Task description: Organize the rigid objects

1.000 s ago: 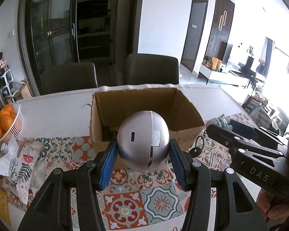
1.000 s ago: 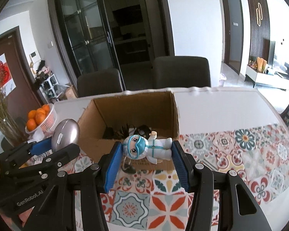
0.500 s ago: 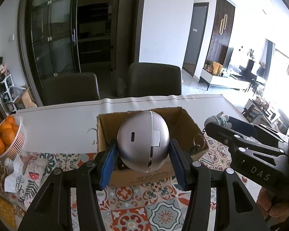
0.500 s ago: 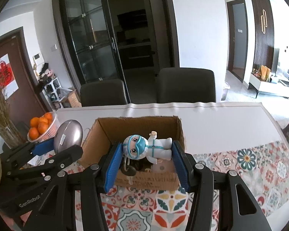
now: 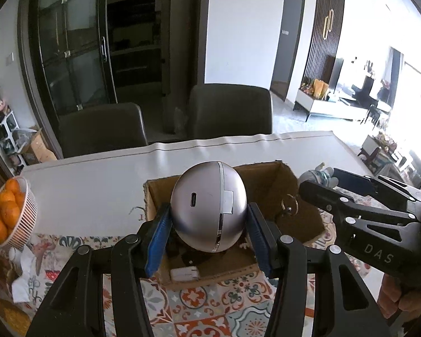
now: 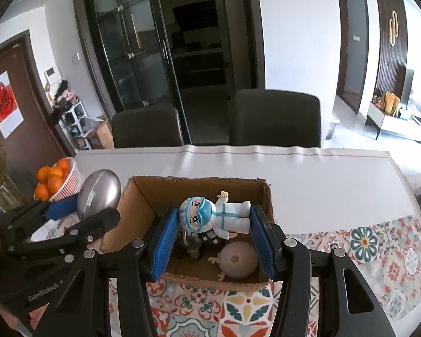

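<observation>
Left gripper (image 5: 209, 226) clamping silver ball (image 5: 207, 206) above open cardboard box (image 5: 306, 213), orange basket (image 5: 16, 219) at left

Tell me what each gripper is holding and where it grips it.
The left gripper clamps a silver egg-shaped gadget by its two sides. The right gripper holds a toy figure lying crosswise, pinched between head and feet.

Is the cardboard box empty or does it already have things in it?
Not empty. In the cardboard box lie a round tan toy, a white charger and some dark items.
</observation>
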`<state>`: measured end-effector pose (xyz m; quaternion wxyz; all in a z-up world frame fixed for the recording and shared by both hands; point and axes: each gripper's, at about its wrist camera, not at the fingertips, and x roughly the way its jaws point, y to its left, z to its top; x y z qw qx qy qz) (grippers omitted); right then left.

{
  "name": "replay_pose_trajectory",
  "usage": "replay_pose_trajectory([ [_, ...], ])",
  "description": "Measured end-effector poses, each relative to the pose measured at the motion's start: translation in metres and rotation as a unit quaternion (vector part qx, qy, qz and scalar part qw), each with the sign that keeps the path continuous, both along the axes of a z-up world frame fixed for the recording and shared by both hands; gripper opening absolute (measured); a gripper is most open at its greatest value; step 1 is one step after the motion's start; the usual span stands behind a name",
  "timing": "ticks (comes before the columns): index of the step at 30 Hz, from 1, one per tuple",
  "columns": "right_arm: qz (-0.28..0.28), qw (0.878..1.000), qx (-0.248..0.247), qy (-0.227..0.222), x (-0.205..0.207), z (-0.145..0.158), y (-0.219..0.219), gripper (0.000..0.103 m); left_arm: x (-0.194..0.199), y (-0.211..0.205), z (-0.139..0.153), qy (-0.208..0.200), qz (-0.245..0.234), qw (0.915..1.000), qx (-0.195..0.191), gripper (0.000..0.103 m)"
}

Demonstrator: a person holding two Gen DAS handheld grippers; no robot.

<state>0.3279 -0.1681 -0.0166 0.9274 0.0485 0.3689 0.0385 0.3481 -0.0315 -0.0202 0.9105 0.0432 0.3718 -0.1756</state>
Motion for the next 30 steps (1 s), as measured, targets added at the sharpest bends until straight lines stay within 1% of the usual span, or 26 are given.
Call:
replay_pose_trajectory([
  [5,-0.004,1.000,0.002,0.019,0.015,-0.009,-0.003,0.053,0.015,-0.001,-0.006,0.012,-0.002,0.9999,0.010,0.053],
  [9,-0.005,0.999,-0.004,0.037,0.029,-0.015,-0.005,0.053,0.028,-0.002,-0.015,0.035,-0.002,0.9994,0.005,0.053],
  [13,-0.006,0.999,-0.015,0.048,0.038,-0.020,-0.005,0.053,0.041,-0.005,-0.027,0.059,0.000,0.9982,0.011,0.053],
  [19,-0.008,0.998,-0.019,0.065,0.045,-0.029,-0.009,0.053,0.051,-0.008,-0.040,0.084,-0.001,0.9964,0.016,0.053],
  [21,-0.009,0.998,-0.016,0.068,0.045,-0.032,-0.011,0.055,0.051,-0.009,-0.041,0.082,-0.001,0.9965,0.017,0.057],
  [22,-0.009,0.997,-0.017,0.070,0.045,-0.033,-0.011,0.056,0.050,-0.009,-0.040,0.078,0.002,0.9968,0.019,0.064],
  [23,-0.010,0.997,-0.018,0.074,0.045,-0.034,-0.011,0.056,0.049,-0.010,-0.039,0.074,0.003,0.9970,0.020,0.068],
  [27,-0.018,0.997,-0.012,0.079,0.041,-0.036,-0.015,0.057,0.042,-0.010,-0.032,0.056,0.009,0.9979,0.031,0.069],
  [29,-0.025,0.997,-0.006,0.077,0.037,-0.035,-0.018,0.057,0.036,-0.010,-0.028,0.048,0.014,0.9981,0.037,0.074],
  [30,-0.028,0.997,-0.004,0.075,0.034,-0.033,-0.018,0.057,0.033,-0.009,-0.025,0.042,0.019,0.9982,0.039,0.074],
])
